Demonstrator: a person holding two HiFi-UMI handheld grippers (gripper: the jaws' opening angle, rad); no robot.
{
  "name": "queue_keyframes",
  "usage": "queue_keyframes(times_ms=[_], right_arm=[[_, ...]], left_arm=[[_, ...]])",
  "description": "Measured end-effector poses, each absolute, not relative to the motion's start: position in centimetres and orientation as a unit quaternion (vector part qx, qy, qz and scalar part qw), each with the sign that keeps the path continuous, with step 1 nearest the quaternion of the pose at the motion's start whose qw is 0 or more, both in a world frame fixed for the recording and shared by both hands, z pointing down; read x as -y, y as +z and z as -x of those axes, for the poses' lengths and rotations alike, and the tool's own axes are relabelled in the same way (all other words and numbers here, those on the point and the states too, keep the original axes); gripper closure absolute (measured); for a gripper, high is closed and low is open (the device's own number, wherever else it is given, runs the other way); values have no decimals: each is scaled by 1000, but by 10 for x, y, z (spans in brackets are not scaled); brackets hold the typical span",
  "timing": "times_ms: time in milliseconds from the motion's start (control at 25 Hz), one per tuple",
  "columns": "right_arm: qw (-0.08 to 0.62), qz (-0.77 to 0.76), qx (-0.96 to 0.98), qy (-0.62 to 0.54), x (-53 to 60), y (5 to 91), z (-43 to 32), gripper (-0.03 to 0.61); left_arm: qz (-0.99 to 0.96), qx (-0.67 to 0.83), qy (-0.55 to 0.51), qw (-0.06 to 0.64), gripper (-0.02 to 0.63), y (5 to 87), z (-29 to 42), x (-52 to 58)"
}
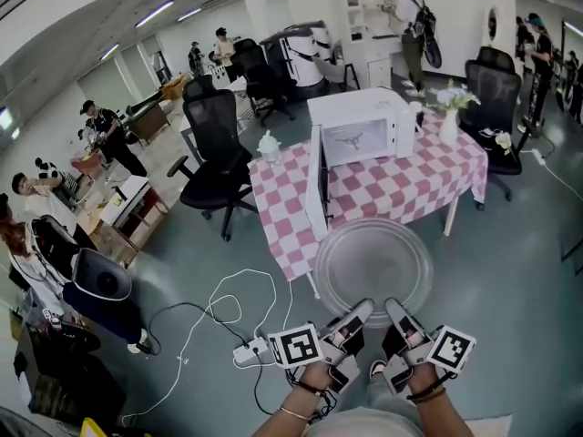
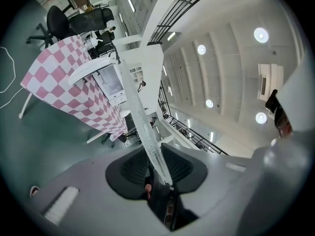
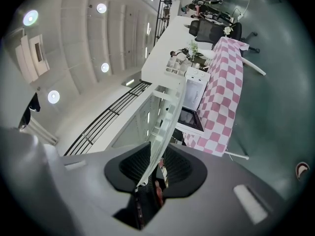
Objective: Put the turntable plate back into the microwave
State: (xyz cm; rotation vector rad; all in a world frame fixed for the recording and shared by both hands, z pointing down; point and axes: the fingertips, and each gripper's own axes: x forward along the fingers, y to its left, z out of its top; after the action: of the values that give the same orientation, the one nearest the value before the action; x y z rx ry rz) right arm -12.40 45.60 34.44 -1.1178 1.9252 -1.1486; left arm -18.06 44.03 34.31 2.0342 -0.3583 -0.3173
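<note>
I carry a clear glass turntable plate (image 1: 373,264) level in front of me, above the floor. My left gripper (image 1: 357,315) is shut on its near rim, and my right gripper (image 1: 393,311) is shut on the rim just beside it. In the left gripper view the plate (image 2: 142,124) shows edge-on, clamped between the dark pads. It runs edge-on between the pads in the right gripper view too, plate (image 3: 165,132). Ahead, a white microwave (image 1: 360,127) stands on a pink-checked table (image 1: 383,188) with its door (image 1: 316,182) swung open.
Black office chairs (image 1: 217,153) stand left of and behind the table. A white power strip with cables (image 1: 248,351) lies on the floor by my left hand. A vase of flowers (image 1: 450,116) and a small white bottle (image 1: 269,146) sit on the table. Several people stand around the room.
</note>
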Motion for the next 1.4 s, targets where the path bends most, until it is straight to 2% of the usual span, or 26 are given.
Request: queue_keyframes(times_ms=[760, 1000, 1400], right_arm=[[247, 461, -689, -502, -324, 377, 8, 505], [243, 461, -685, -509, -292, 379, -17, 505], [266, 445, -696, -496, -253, 378, -42, 505]], left_arm=[[-829, 184, -145, 507, 529, 349, 79, -303], [-835, 178, -151, 499, 529, 349, 52, -270], [-819, 180, -134, 528, 528, 361, 22, -237]])
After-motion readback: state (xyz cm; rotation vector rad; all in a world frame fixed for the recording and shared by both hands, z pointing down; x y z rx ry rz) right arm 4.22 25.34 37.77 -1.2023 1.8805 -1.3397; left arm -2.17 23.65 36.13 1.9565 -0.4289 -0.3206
